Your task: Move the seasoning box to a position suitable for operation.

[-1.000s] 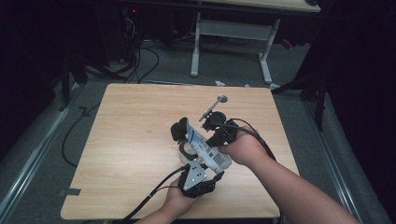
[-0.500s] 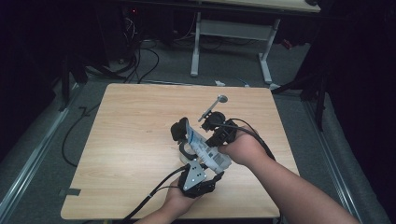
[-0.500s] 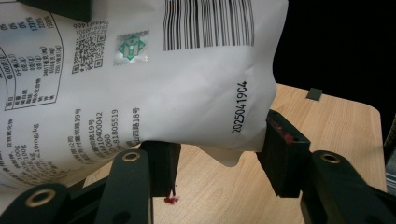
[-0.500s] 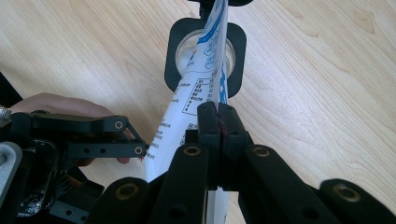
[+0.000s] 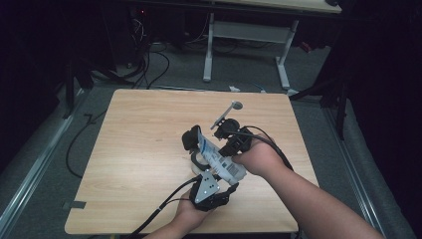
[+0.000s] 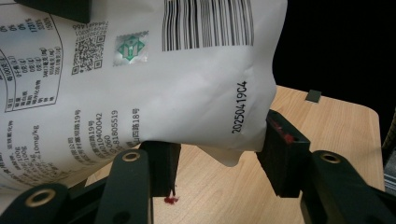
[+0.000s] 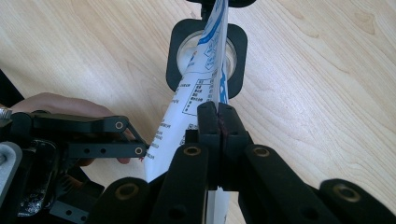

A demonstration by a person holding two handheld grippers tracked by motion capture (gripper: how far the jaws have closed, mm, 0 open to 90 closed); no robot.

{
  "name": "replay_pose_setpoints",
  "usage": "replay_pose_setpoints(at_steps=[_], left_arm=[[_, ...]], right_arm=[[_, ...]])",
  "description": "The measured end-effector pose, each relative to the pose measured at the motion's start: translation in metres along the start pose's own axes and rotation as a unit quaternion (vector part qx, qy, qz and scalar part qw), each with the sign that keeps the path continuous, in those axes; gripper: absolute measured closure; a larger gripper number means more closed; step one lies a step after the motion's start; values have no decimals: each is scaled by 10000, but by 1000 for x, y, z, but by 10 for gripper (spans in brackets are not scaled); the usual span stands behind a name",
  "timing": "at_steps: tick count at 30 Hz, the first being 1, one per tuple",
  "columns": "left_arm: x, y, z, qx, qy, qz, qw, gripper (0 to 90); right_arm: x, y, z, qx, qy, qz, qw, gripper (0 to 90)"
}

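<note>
Near the front edge of the table (image 5: 139, 124), a little right of the middle, the white printed bag (image 5: 219, 159) hung in the air between the two tongs, slanting from the near right down toward the far left. Its narrow far end pointed into a clear cup in a black square frame (image 7: 175, 46) that stood on the wood just beneath it.

The right tongs (image 7: 218, 116) were pinched tight on the thin upper edge of the bag, their black jaws pressed together with only the film between them. The left tongs (image 6: 219, 163) stood about half wide around the fat lower end, and as far as I could judge both pads pressed on it, so they were holding the bag too.

Nothing had shifted in the last moment: both hands, the bag and the cup sat just where they had been a second before, and neither pair of jaws had moved. To me that looked like a steady hold while the bag was aimed or emptied into the cup, not a new step; whether anything ran out, I couldn't see.

Farther off, toward the far right, a small metal spoon (image 5: 226, 113) lay on the table, apart from the cup.
</note>
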State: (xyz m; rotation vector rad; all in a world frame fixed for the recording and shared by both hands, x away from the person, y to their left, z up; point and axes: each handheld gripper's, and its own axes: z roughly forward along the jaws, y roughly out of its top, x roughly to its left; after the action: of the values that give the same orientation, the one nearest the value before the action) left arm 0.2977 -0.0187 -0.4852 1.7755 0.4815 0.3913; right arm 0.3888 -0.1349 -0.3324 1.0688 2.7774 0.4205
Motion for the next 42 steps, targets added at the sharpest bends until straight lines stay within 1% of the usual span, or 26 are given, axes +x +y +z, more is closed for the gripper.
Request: replay_pose_setpoints(at_steps=[12, 20, 36, 42], left_arm=[[0, 0, 0, 0, 2, 7, 10000, 523], [0, 1, 0, -25, -15, -26, 10000, 523], [3, 2, -1, -35, -2, -34, 10000, 523], [4, 2, -1, -38, 8, -29, 10000, 523]], right_arm=[[0, 1, 0, 6, 10, -12, 10000, 899], [1, 1, -1, 1, 8, -22, 10000, 899], [0, 4, 0, -12, -18, -60, 10000, 899], [1, 5, -1, -30, -20, -38, 10000, 899]])
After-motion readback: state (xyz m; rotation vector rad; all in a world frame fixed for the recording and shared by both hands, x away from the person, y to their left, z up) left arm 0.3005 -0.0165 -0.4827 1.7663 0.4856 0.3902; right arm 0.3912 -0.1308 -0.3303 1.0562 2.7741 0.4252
